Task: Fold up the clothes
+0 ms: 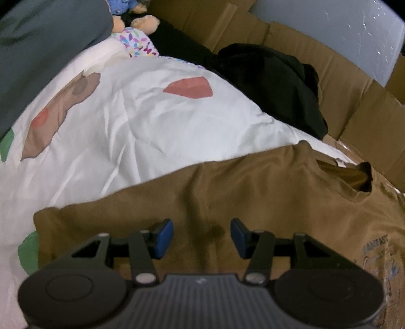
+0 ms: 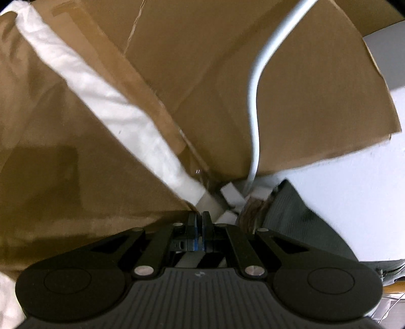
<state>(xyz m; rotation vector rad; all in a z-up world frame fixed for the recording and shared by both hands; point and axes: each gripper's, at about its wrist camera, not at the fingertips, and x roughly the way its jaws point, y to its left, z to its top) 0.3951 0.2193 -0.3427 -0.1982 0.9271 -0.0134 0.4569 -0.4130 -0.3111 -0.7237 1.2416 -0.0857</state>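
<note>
Cardboard walls (image 1: 298, 43): flattened brown cardboard stands around the far side of the work surface; it forms an enclosure, not a closed box.
Inside the enclosure: a white printed sheet (image 1: 141, 121), a brown T-shirt (image 1: 253, 192), a black garment (image 1: 273, 91) and soft toys (image 1: 136, 20) at the far end.
Left gripper (image 1: 201, 236): jaws stand apart, about half spread; blue pads (image 1: 164, 238) hang above the T-shirt with nothing between them.
Right gripper (image 2: 199, 227): jaws are together, clamped on a corner of the T-shirt's edge; thin brown fabric runs from the pads up to the left.
T-shirt, position: spread on the white sheet, nearest the grippers; neck opening (image 1: 354, 174) toward the cardboard.
T-shirt, appearance: olive-brown, lightly creased, with a small blue printed graphic (image 1: 379, 263) on the front.
White cable (image 2: 255, 106): runs down across the cardboard, apart from the T-shirt.
</note>
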